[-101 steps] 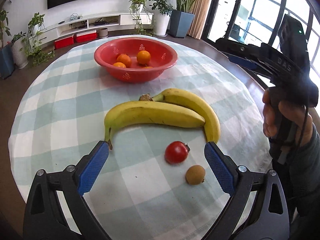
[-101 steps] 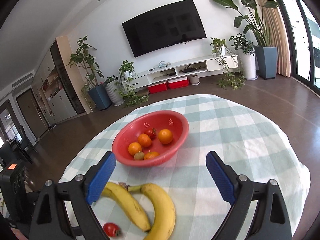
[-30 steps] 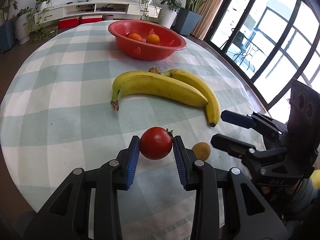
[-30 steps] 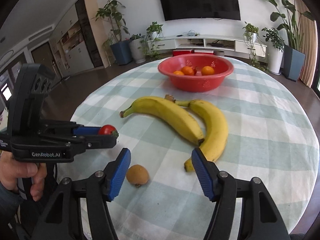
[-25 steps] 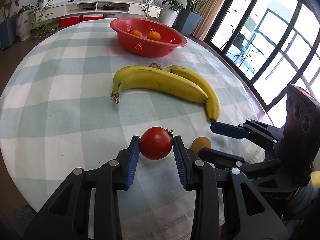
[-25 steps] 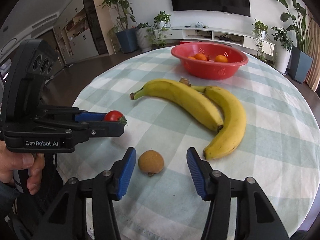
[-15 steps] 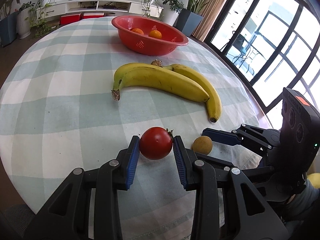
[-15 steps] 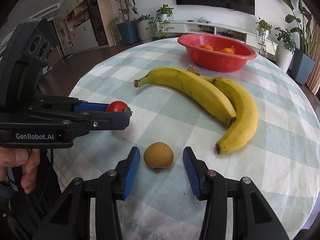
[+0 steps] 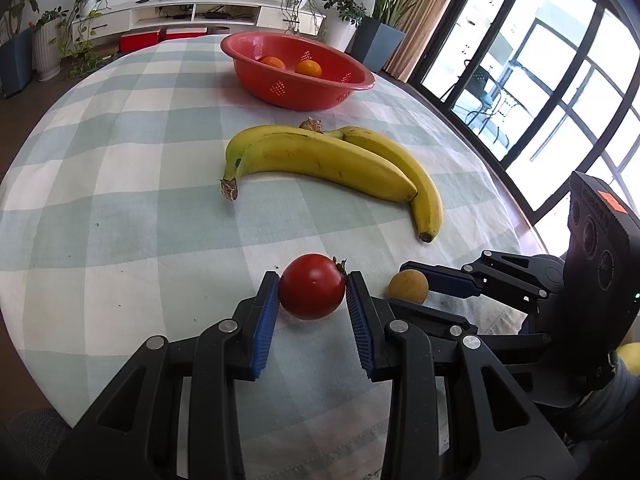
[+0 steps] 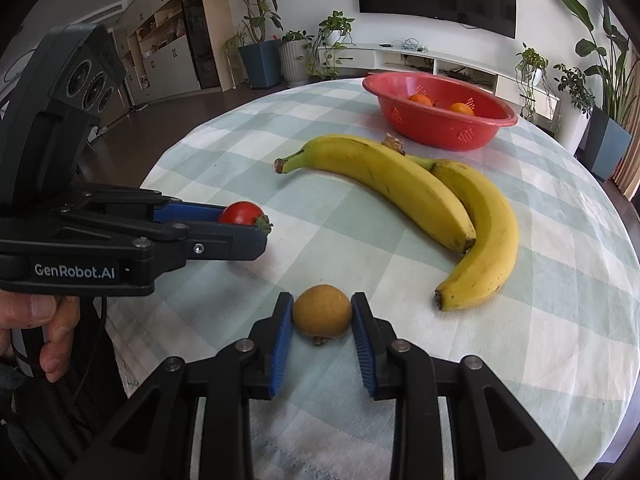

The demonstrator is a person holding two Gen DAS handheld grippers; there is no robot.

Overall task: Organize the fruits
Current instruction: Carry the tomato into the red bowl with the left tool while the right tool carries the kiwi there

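My left gripper is shut on a red tomato near the table's front; it also shows in the right wrist view, holding the tomato a little above the cloth. My right gripper has its blue pads against both sides of a small brown round fruit that rests on the cloth. In the left wrist view that fruit sits between the right gripper's fingers. Two joined yellow bananas lie mid-table. A red bowl with oranges stands at the far side.
The round table has a pale green checked cloth. Its edge lies close in front of and to the right of the grippers. Potted plants, a TV shelf and tall windows surround the table.
My right gripper has closed in from both sides onto the small brown fruit. My left gripper keeps its hold on the tomato and has barely moved.
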